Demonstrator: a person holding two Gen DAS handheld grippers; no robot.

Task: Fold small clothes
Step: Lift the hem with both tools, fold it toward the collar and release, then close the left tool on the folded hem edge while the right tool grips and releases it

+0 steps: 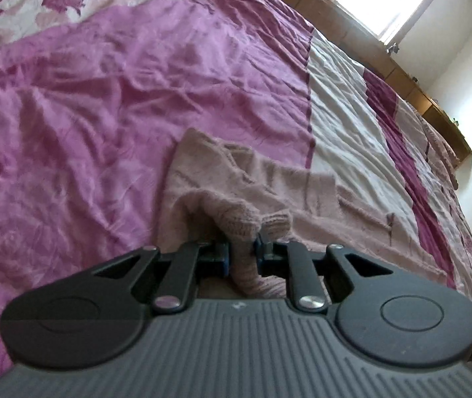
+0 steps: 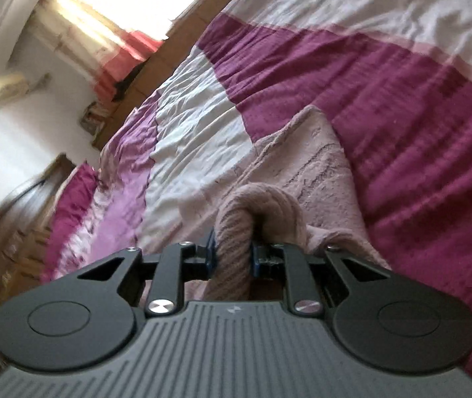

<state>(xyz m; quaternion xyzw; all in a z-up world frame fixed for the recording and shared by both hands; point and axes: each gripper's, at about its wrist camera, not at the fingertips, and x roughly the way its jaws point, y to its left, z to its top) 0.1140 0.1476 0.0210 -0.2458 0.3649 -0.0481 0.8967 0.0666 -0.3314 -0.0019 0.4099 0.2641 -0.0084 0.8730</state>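
Observation:
A small dusty-pink knitted garment [image 1: 269, 179] lies on the bed, spread from the pink panel onto the white stripe. My left gripper [image 1: 243, 252] is shut on a bunched ribbed edge of it, the knit squeezed between the blue pads and folded over the fingertips. In the right wrist view the same pink knit [image 2: 315, 165] stretches away across the purple and white cover. My right gripper [image 2: 234, 248] is shut on a rolled ribbed fold that loops up over the fingers.
The bedspread [image 1: 103, 106] is wrinkled, with pink, dark purple and white patches and a floral print at the far side. A wooden headboard or shelf [image 1: 402, 79] runs along the wall under a bright window [image 1: 385, 0]. Orange-red curtain [image 2: 129, 53] hangs by the window.

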